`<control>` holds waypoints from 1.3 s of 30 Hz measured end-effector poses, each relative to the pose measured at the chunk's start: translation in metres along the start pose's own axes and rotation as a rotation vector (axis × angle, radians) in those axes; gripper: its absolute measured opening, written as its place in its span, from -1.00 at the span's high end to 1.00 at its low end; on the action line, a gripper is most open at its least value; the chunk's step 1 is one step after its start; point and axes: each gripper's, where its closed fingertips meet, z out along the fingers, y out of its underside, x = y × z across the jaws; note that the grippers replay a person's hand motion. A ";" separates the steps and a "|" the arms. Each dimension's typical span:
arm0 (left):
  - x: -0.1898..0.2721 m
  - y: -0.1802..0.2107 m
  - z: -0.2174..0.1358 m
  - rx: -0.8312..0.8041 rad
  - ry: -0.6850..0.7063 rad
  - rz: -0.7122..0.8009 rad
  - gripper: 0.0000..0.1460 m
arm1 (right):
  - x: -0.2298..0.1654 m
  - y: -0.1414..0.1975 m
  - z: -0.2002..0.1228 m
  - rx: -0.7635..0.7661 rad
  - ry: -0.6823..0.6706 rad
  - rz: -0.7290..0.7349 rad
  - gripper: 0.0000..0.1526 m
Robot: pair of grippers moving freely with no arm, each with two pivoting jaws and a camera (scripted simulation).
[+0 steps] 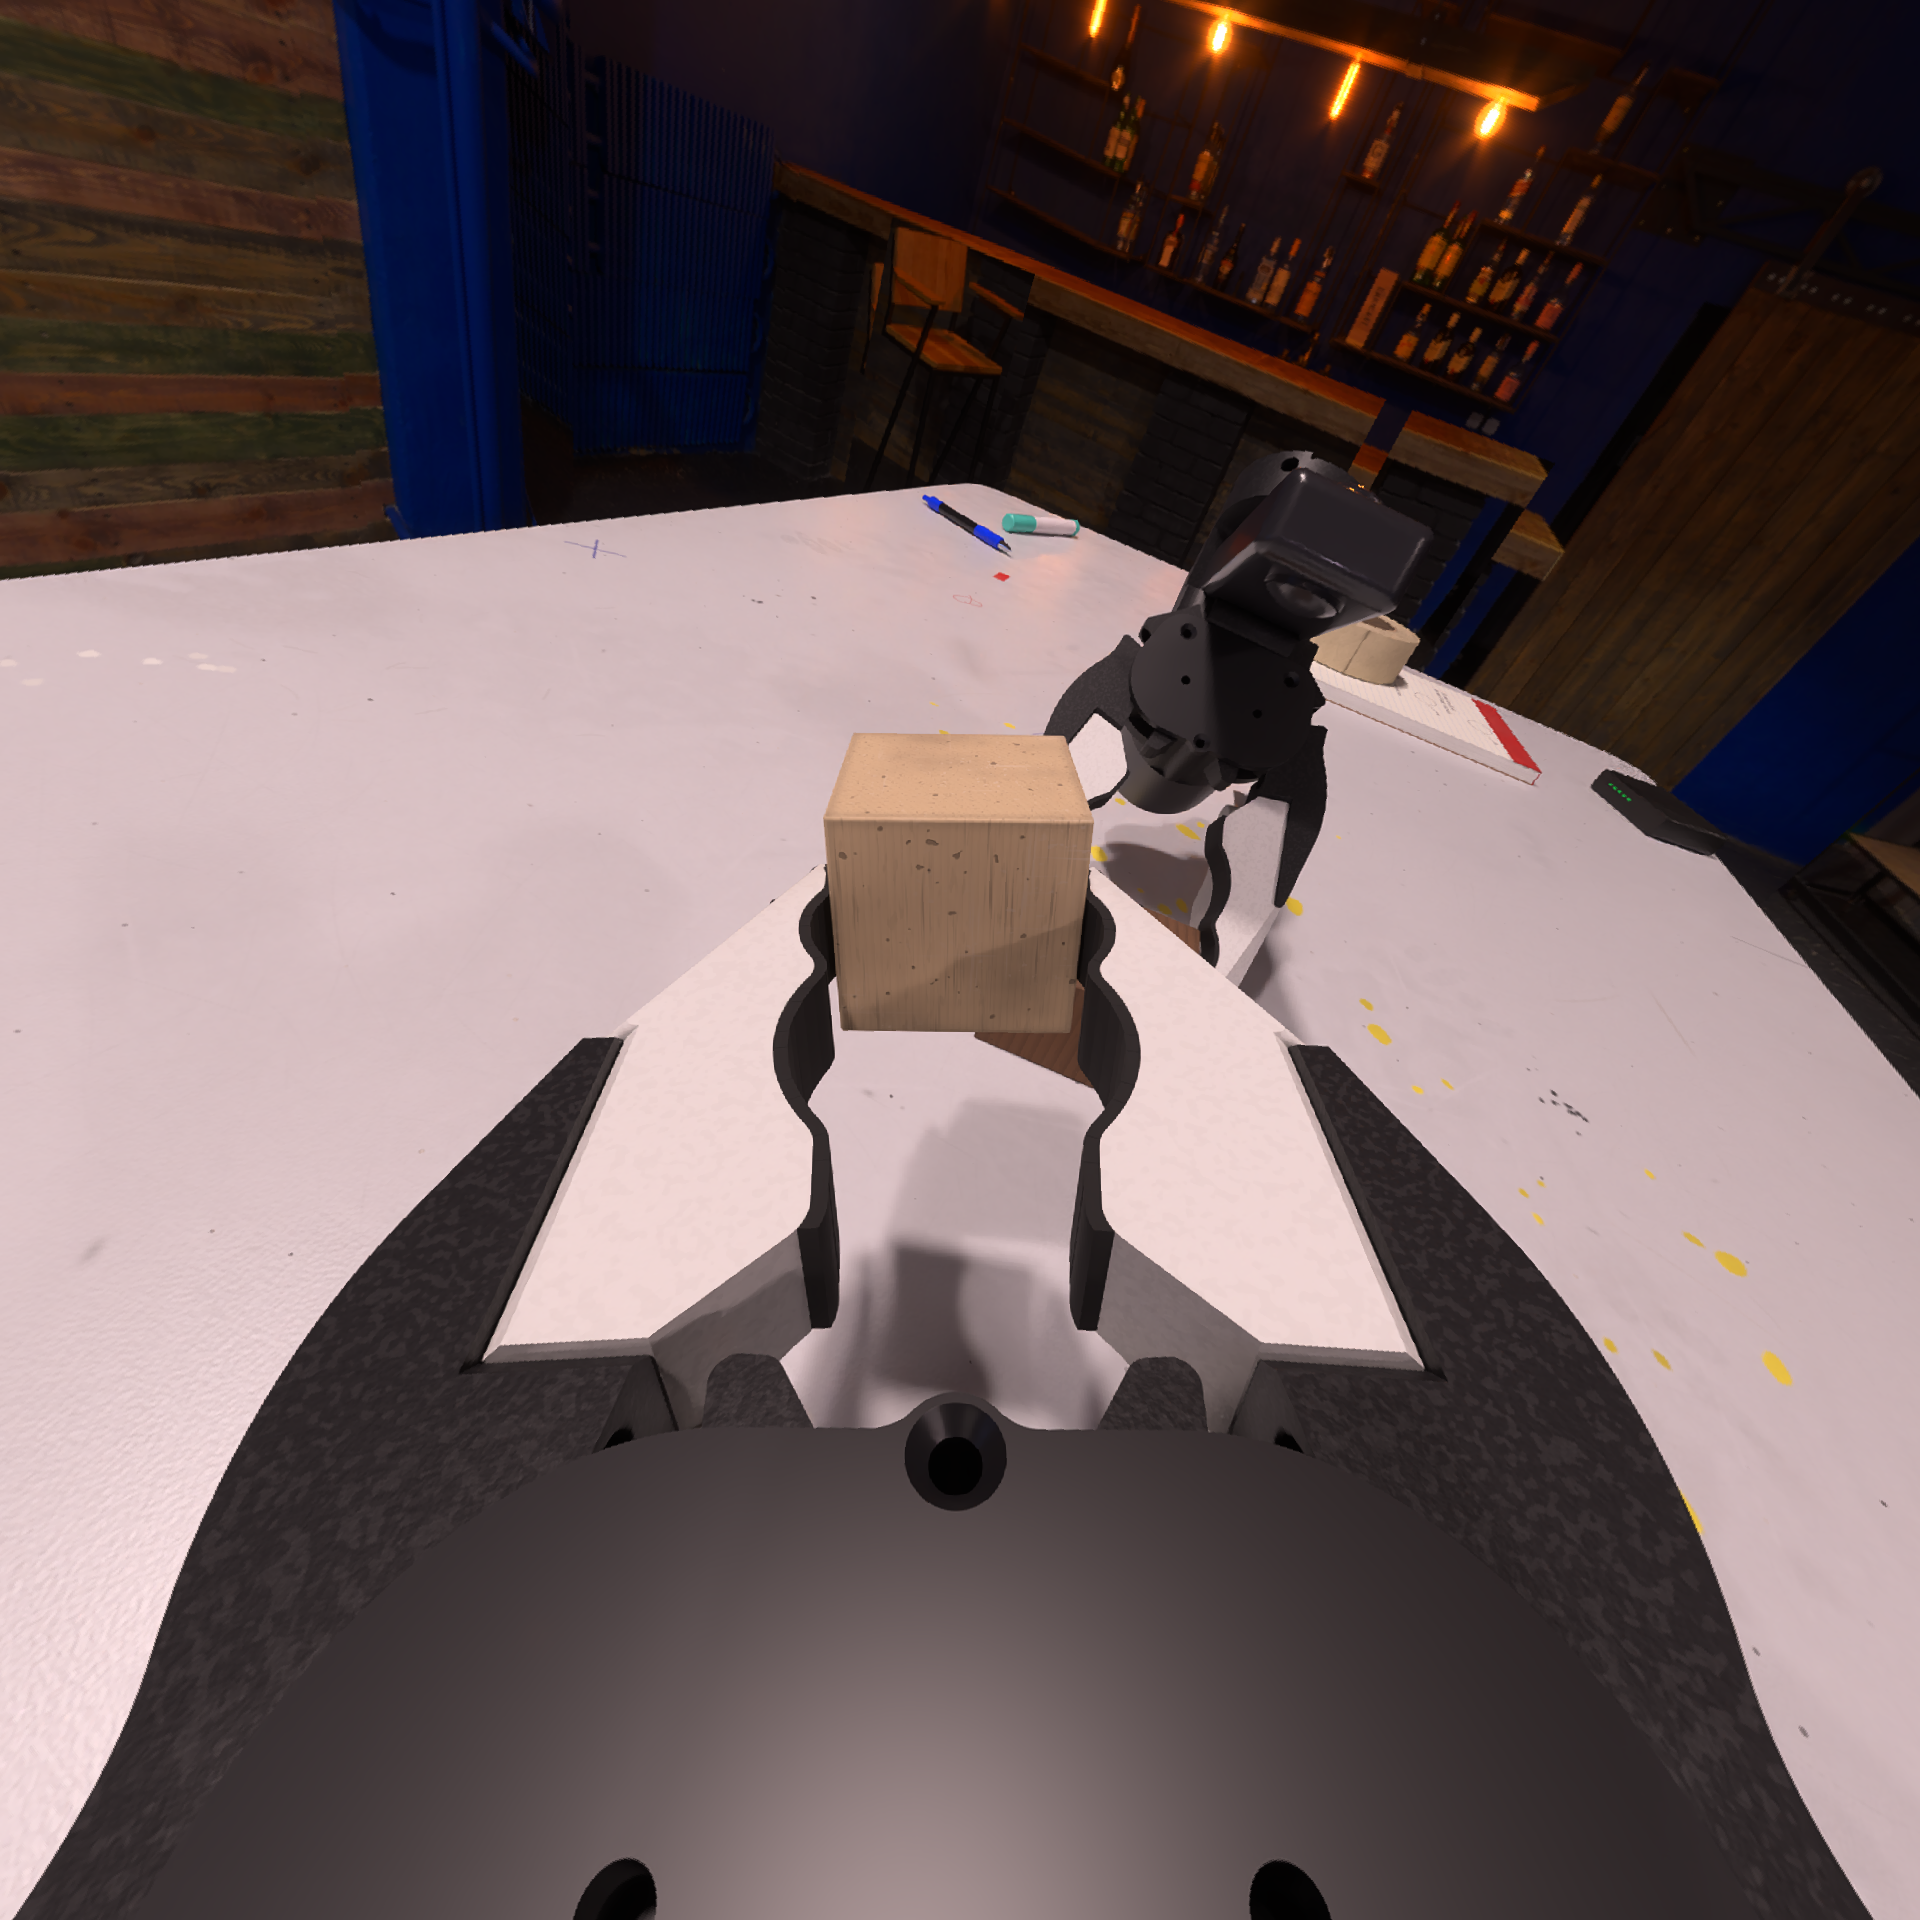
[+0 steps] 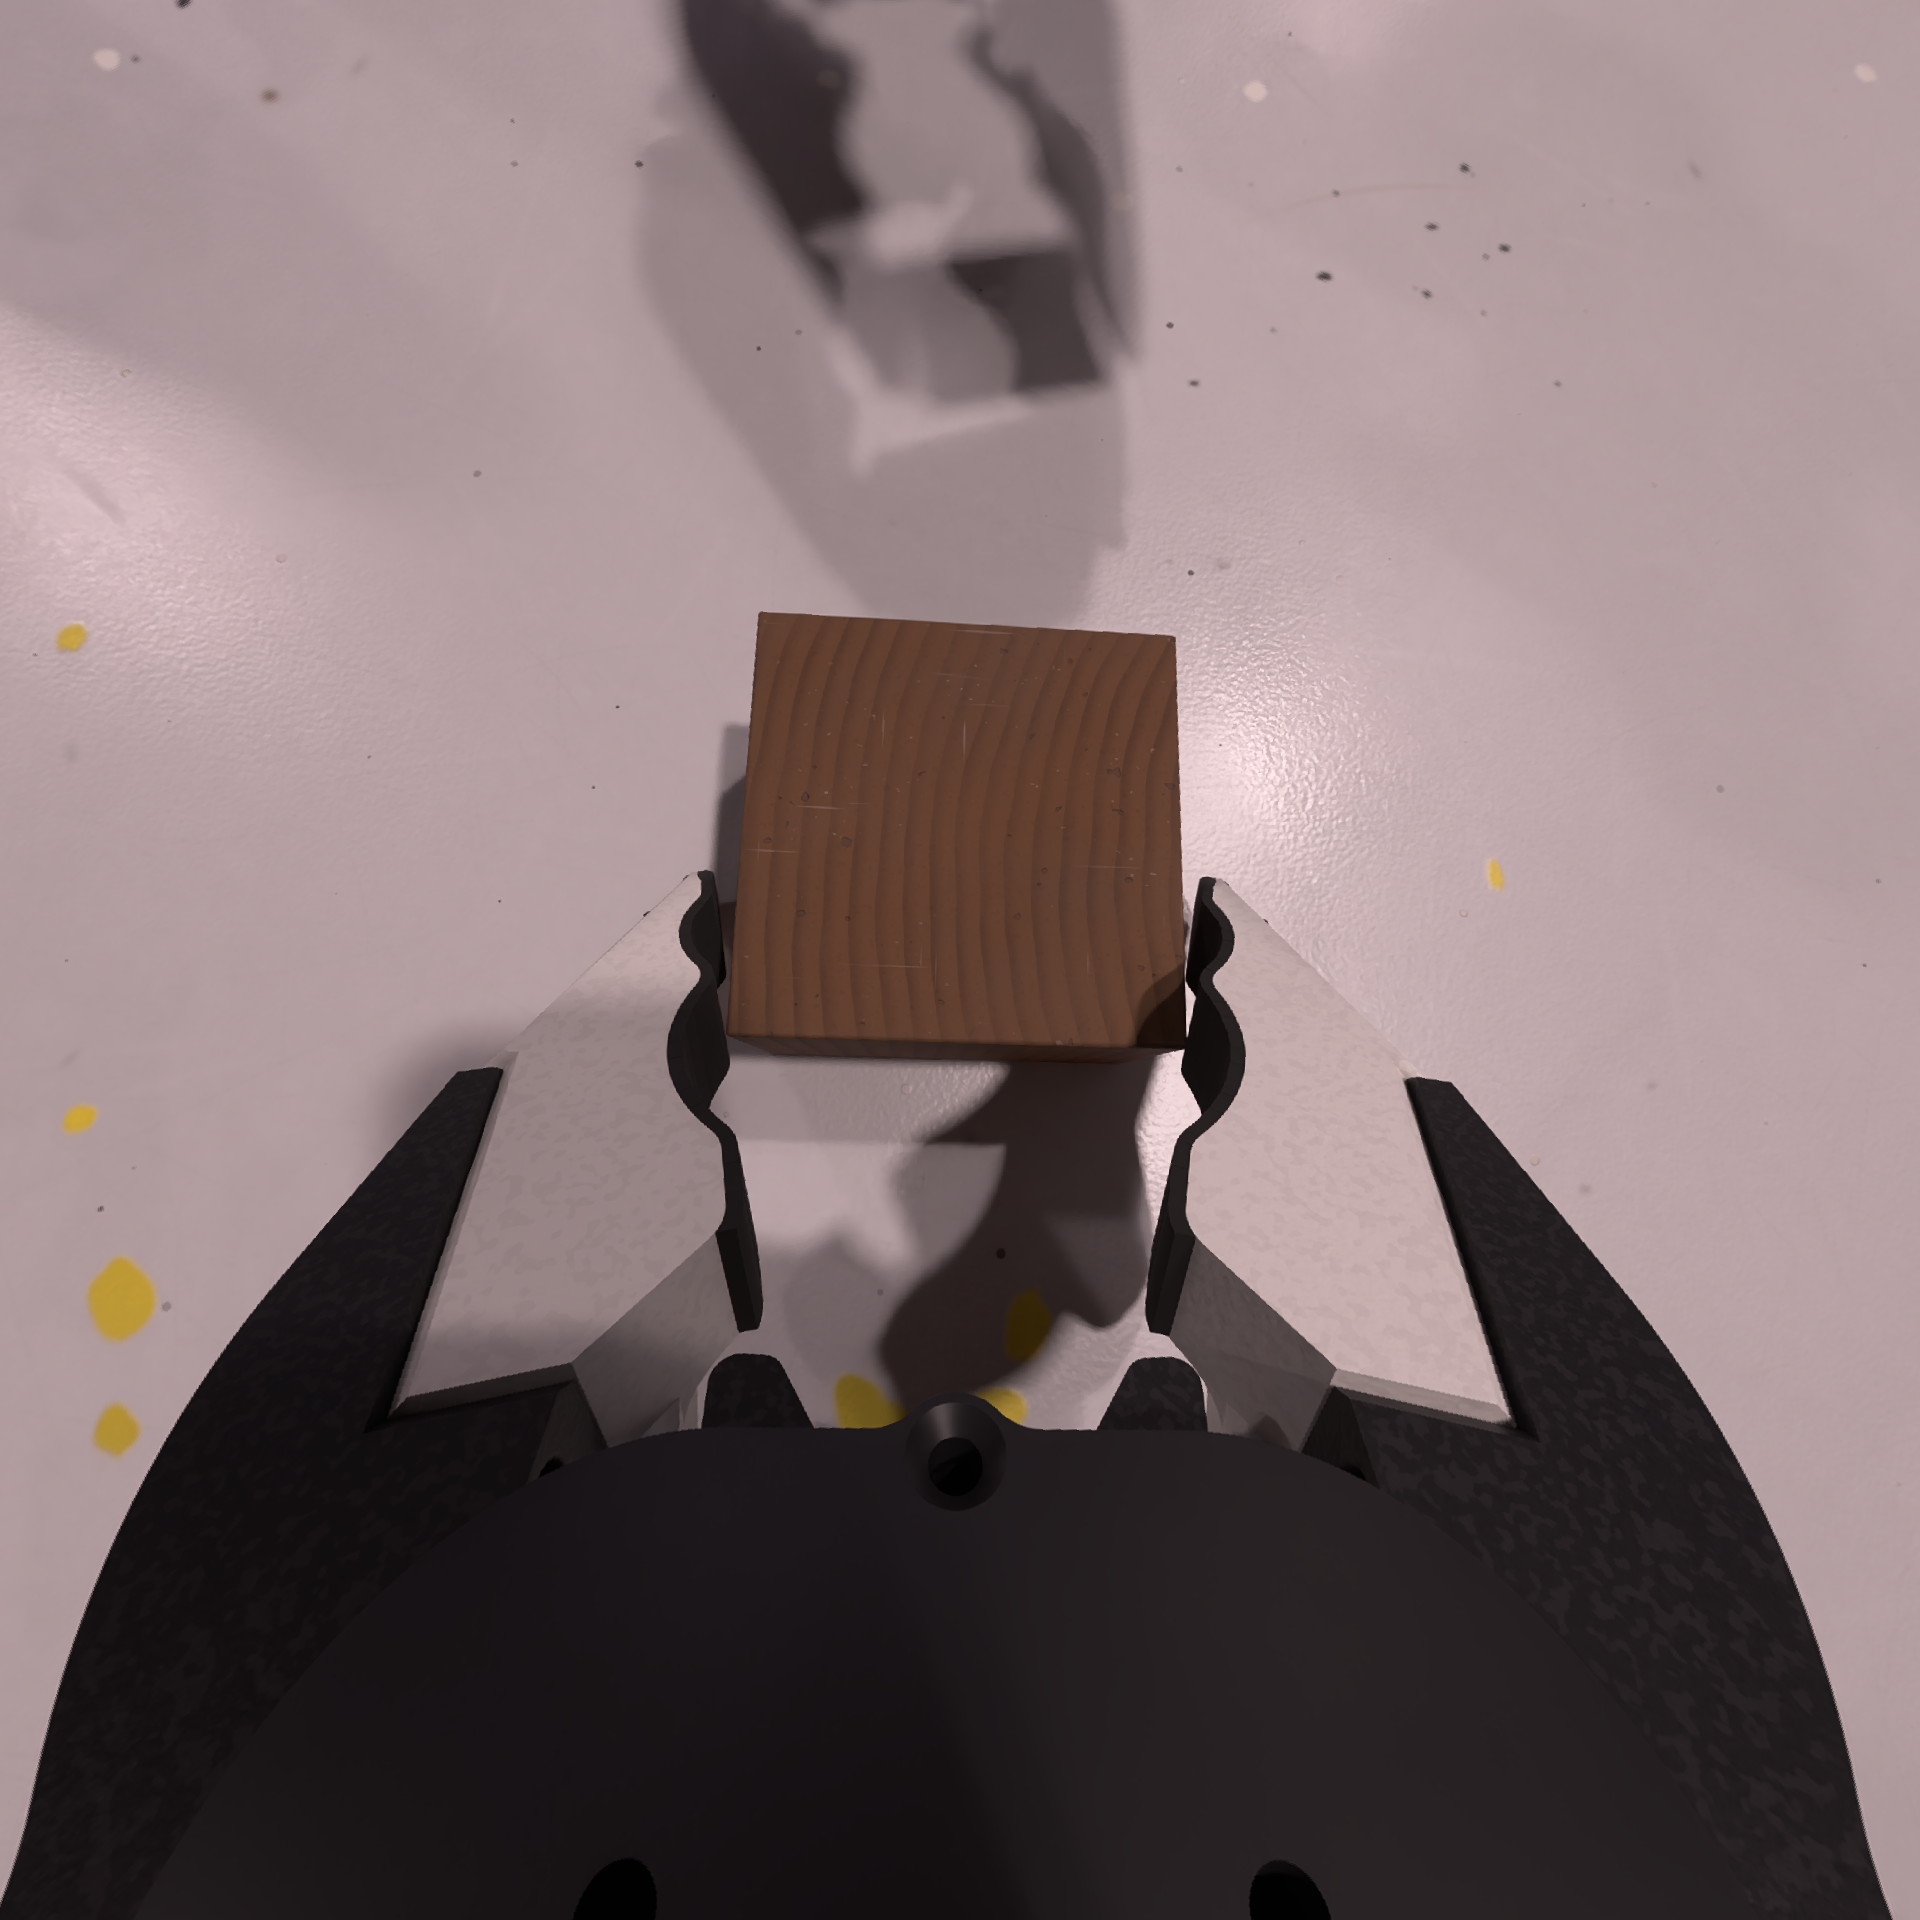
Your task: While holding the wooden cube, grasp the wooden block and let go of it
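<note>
My left gripper (image 1: 956, 904) is shut on a pale wooden cube (image 1: 961, 883) and holds it above the white table (image 1: 416, 831). A dark brown wooden block (image 2: 956, 831) lies low on the table between the fingertips of my right gripper (image 2: 956, 888), whose pads press its two sides. In the left wrist view the block (image 1: 1039, 1051) shows partly under and behind the cube. There my right gripper (image 1: 1247, 920) points down at it, just right of the cube.
A blue pen (image 1: 966, 523) and a teal-capped marker (image 1: 1039, 525) lie at the table's far edge. A white pad with a red edge (image 1: 1455, 727), a beige object (image 1: 1366, 644) and a dark device (image 1: 1652, 805) sit at the right edge. Yellow specks dot the table.
</note>
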 end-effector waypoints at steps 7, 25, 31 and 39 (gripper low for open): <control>-0.001 0.001 0.000 0.002 -0.002 -0.007 0.39 | 0.000 -0.004 0.001 0.025 0.023 0.006 -0.16; 0.000 0.003 0.001 -0.012 0.006 -0.008 0.39 | 0.008 -0.006 0.006 0.001 0.044 0.046 -0.51; 0.002 0.004 0.003 -0.025 0.014 -0.002 0.39 | 0.006 -0.009 0.012 -0.054 -0.025 0.035 -0.24; 0.001 0.004 0.002 -0.029 0.012 -0.003 0.39 | 0.002 -0.009 0.007 -0.211 -0.058 0.007 -0.22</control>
